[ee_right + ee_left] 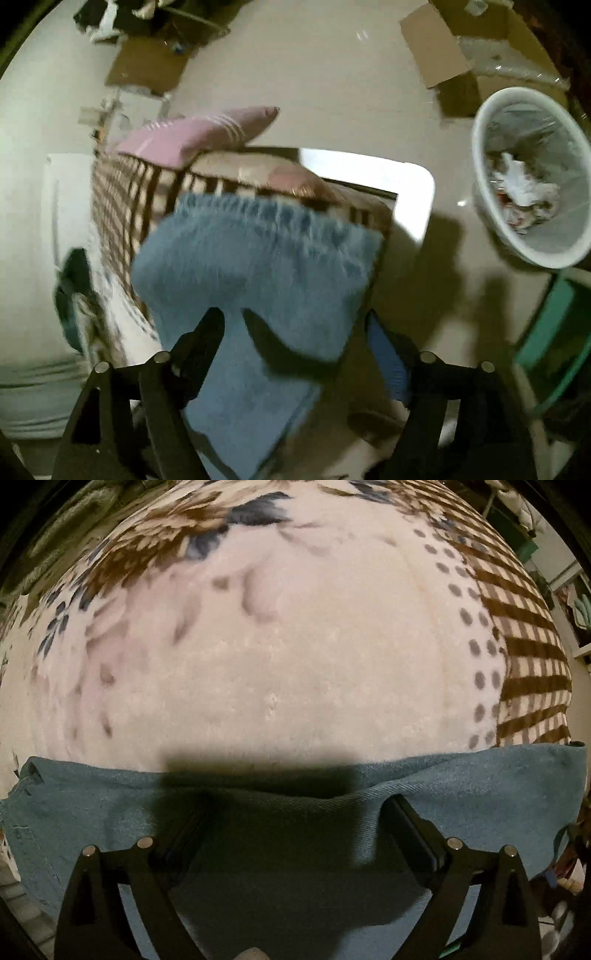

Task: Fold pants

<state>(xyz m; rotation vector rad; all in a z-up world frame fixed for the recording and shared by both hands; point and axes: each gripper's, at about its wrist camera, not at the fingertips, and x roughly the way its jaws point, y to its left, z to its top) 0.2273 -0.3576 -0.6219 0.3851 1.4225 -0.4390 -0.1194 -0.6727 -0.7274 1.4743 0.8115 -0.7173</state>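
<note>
A: Left wrist view, quick. Where are the pants?

B: Blue denim pants [461,794] lie flat across the lower part of the view, on a pale fleece blanket [295,646] with brown-and-blue leaf print and a brown checked border. Top edge of the denim runs roughly straight, side to side.

A: Left tongs?

B: Left tongs [291,812] point down onto the denim, jaws spread wide. Cloth humps up a little between the two fingers, but the pads are not pinching it. Dark shadow over the middle of the fabric.

A: Right wrist view?

B: Blurry. The pants [258,258] hang over the corner of the bed, frayed hem edge on top of the checked blanket [122,206]. A strip of denim runs down between the fingers toward the camera.

A: Right tongs gripping?

B: No. Right tongs [295,325] stand wide apart, cloth between the jaws but neither pad pressing on it.

A: Surroundings?

B: Pink pillow [192,136] at the far end of the bed, white wastebasket [532,177] with crumpled paper on the floor at right, cardboard boxes [443,59] beyond, a green item [554,325] at the right edge.
</note>
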